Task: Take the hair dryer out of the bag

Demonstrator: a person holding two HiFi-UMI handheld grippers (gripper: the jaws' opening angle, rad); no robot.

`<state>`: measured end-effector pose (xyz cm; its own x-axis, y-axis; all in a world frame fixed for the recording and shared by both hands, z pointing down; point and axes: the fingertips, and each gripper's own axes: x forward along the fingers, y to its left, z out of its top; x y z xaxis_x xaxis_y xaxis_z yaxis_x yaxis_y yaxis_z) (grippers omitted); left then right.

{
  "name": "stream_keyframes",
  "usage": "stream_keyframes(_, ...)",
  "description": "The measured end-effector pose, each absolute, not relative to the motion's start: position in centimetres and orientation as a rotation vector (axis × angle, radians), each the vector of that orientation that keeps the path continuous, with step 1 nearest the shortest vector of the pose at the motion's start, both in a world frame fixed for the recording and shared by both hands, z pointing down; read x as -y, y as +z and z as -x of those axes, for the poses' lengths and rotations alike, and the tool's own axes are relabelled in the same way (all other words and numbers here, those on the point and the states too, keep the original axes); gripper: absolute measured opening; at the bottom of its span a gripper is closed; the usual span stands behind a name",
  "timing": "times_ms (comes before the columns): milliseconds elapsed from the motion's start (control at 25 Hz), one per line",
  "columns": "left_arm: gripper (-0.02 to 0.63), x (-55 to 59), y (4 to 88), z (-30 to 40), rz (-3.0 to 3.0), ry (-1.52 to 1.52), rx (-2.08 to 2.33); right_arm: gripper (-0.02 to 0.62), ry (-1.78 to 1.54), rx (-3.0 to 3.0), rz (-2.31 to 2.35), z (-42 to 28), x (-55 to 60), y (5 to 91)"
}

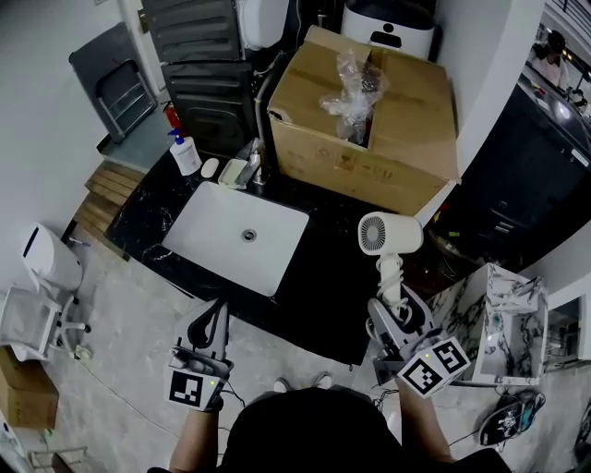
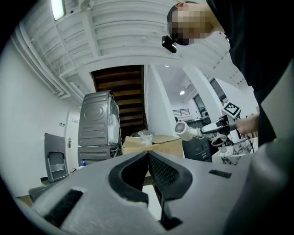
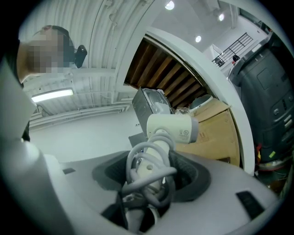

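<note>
Walls: white wall, plain.
Floor: pale marbled floor.
Counter: black veined countertop with a white rectangular sink set in.
Furniture: grey folding chair against the wall; white chair at lower left; wooden steps beside the counter.
Light: ceiling tube lamp, lit.

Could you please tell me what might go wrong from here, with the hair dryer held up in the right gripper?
1. The right gripper grips the hair dryer only by its cord-wrapped handle, with the head well beyond the jaws; it could twist or slip.
2. It hangs above the black countertop beside the sink, so a drop may damage it.
3. The cord loops look loose and might snag.
</note>
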<state>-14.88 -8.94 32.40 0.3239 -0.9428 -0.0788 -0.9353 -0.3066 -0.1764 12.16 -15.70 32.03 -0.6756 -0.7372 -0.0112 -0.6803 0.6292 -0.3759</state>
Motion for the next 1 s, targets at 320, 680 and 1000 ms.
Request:
stream_keyframes(320,0.021,8.6,32.8,14.9,2.417,-0.057,-1.732,0.250,-0.525,-2.671,1.169,-11.9,16.1,31.4)
stream_keyframes(680,0.021,8.8,32.7,14.1,2.432,-0.045,-1.706,0.250,-0.521,-2.667,1.156,-11.8,16.1,31.5)
stream_keyframes(1000,0.021,8.8,32.7,13.6,2.439,-0.041,-1.699,0.250,-0.526,-2.659,1.128,-11.6,16.1,31.2)
